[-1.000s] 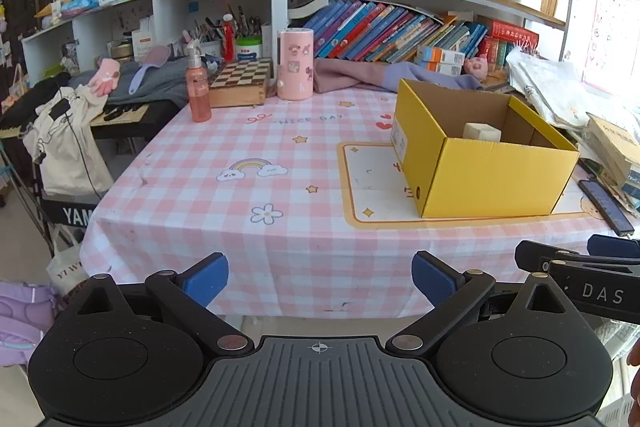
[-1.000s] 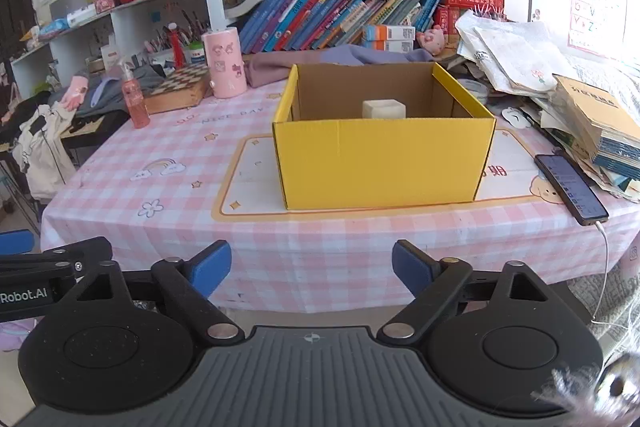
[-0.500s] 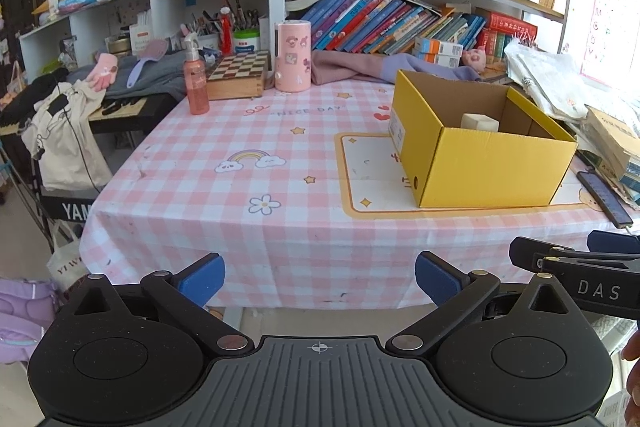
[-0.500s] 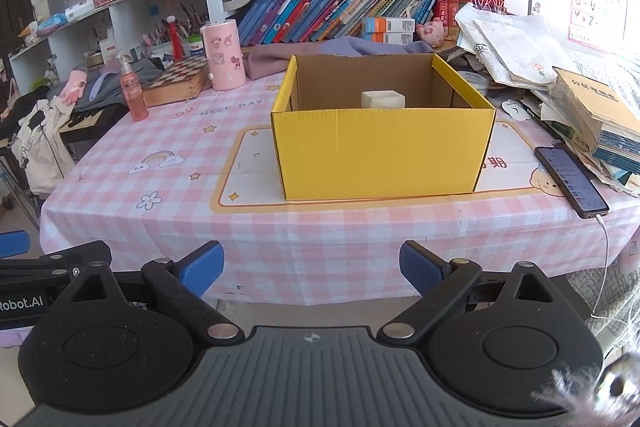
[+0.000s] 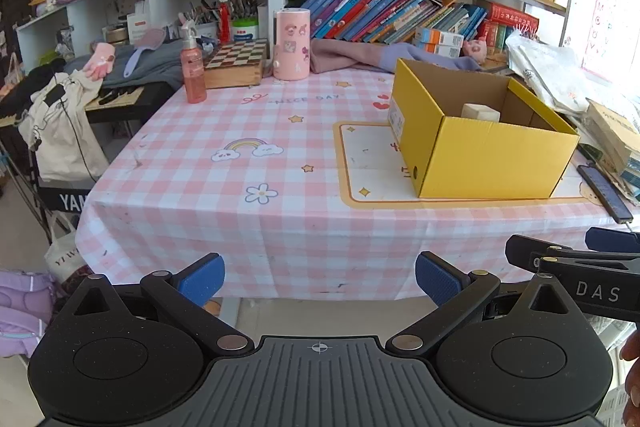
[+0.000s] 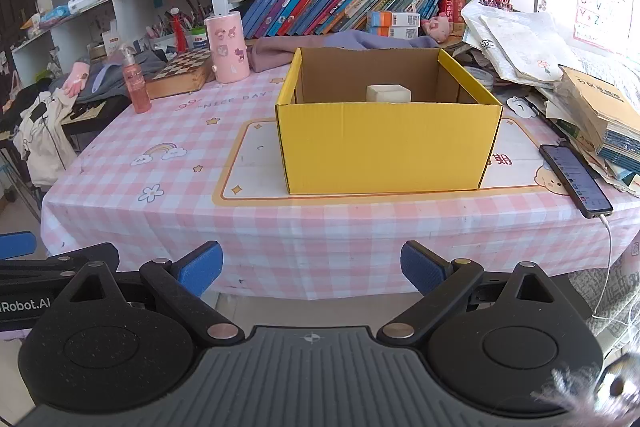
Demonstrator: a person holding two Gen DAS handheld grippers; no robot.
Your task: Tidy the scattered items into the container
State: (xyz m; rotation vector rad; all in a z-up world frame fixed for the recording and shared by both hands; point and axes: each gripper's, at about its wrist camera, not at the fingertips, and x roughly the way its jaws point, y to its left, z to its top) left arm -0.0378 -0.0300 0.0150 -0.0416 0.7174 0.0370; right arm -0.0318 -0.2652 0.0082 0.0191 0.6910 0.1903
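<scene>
Short of the open yellow cardboard box [image 6: 388,143] holding a pale block [image 6: 389,93], left gripper [image 5: 320,277] and right gripper [image 6: 311,267] held back off the table [image 6: 160,163], fingers spread wide and empty, seemingly because tidying looks finished.

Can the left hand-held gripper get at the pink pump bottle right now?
Probably yes: the left hand-held gripper is open and empty off the table's near edge, with bare tablecloth leading to the pink pump bottle.
</scene>
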